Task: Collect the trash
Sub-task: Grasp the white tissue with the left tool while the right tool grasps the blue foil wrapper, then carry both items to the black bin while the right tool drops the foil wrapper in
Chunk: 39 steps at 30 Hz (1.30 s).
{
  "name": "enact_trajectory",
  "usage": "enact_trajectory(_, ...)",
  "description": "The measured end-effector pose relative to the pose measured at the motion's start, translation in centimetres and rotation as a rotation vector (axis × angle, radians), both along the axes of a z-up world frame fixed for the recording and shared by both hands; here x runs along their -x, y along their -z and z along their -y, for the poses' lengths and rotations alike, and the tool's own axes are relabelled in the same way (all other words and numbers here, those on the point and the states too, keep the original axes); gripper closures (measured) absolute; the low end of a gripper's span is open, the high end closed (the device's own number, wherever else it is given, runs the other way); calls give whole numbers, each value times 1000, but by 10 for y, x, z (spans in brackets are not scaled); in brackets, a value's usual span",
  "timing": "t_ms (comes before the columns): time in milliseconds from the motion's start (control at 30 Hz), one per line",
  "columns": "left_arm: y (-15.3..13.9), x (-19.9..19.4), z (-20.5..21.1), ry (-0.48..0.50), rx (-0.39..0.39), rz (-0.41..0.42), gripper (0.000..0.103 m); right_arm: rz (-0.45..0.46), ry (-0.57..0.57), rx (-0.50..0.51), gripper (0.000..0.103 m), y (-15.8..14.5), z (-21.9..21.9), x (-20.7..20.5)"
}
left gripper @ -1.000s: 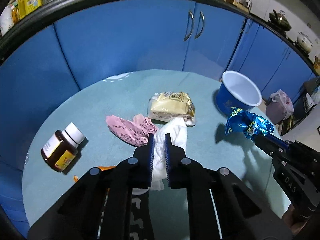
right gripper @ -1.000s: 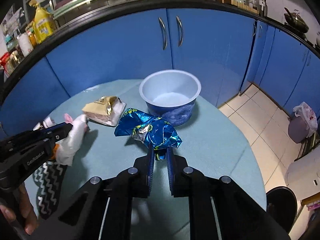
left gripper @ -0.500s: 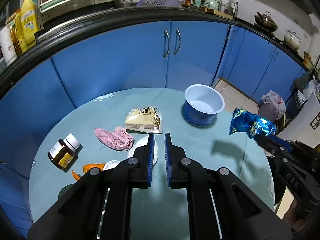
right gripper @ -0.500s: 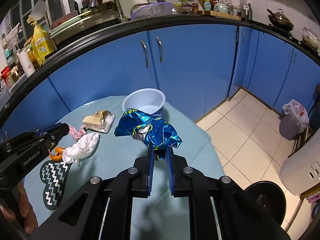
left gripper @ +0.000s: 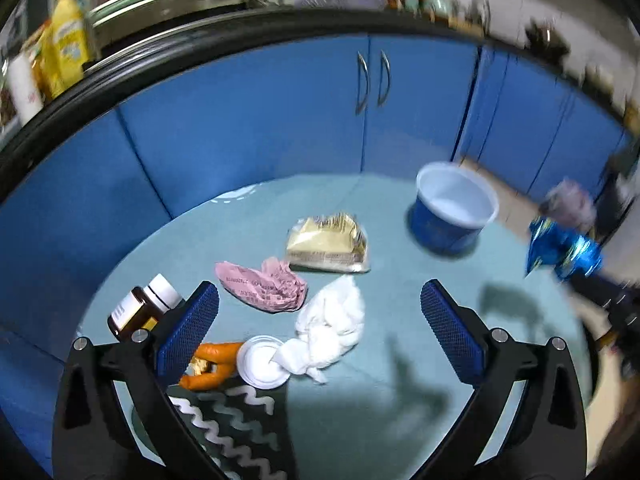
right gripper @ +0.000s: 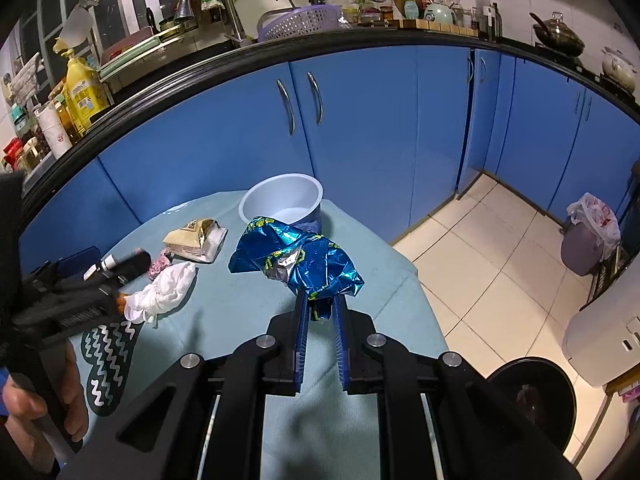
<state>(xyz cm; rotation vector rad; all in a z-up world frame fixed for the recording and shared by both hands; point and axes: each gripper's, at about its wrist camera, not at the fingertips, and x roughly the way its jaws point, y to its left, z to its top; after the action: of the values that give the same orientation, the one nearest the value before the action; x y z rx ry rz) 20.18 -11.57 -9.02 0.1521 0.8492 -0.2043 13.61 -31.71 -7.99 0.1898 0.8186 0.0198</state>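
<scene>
The right tongs [right gripper: 320,312] are closed on a crumpled blue foil wrapper [right gripper: 296,258] and hold it in the air above the bench [right gripper: 380,264], near its right edge. The left tongs [left gripper: 320,316] are wide open and hold nothing; a white crumpled tissue [left gripper: 332,324] lies on the bench between and just ahead of their two fingers.

I judge the step in hand is to carry the wrapper to a bin. A black round bin [right gripper: 532,396] stands on the floor to the right of the right tongs, below them. To do it well, keep the grip firm on the thin foil, bring it over the opening, and only then let go.

More trash waits ahead of the left tongs: a pink crumpled receipt [left gripper: 260,284], a yellow snack packet [left gripper: 326,244] and orange peel [left gripper: 212,364]. A brown medicine bottle [left gripper: 140,308] and a blue paper bowl [left gripper: 454,212] stand near; the bottle may be knocked over.
</scene>
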Motion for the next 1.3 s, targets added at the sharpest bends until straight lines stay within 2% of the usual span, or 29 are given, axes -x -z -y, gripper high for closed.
enact_trajectory(133,17,-3,5,12,-30,-31,6,-15,-1,0,91,7,0,-8)
enact_trajectory(300,40,-14,8,20,-49,-108,35,-36,2,-13,91,16,3,-13)
enact_trajectory(367,50,-19,7,26,-45,-157,39,-40,6,-19,91,17,5,-15)
enact_trajectory(400,53,-20,6,24,-47,-168,49,-41,10,-22,91,17,6,-15)
enact_trajectory(433,55,-20,4,28,-30,-177,54,-41,12,-23,91,17,7,-15)
enact_trajectory(467,53,-19,2,23,-18,-172,67,-40,14,-25,91,17,8,-15)
enact_trajectory(567,45,-15,1,31,-3,-152,73,-38,17,-31,91,15,9,-14)
enact_trajectory(967,-10,19,28,75,35,-54,73,21,48,-31,91,-12,24,15)
enact_trajectory(1300,-35,43,64,134,25,0,73,80,119,-36,91,-36,62,53)
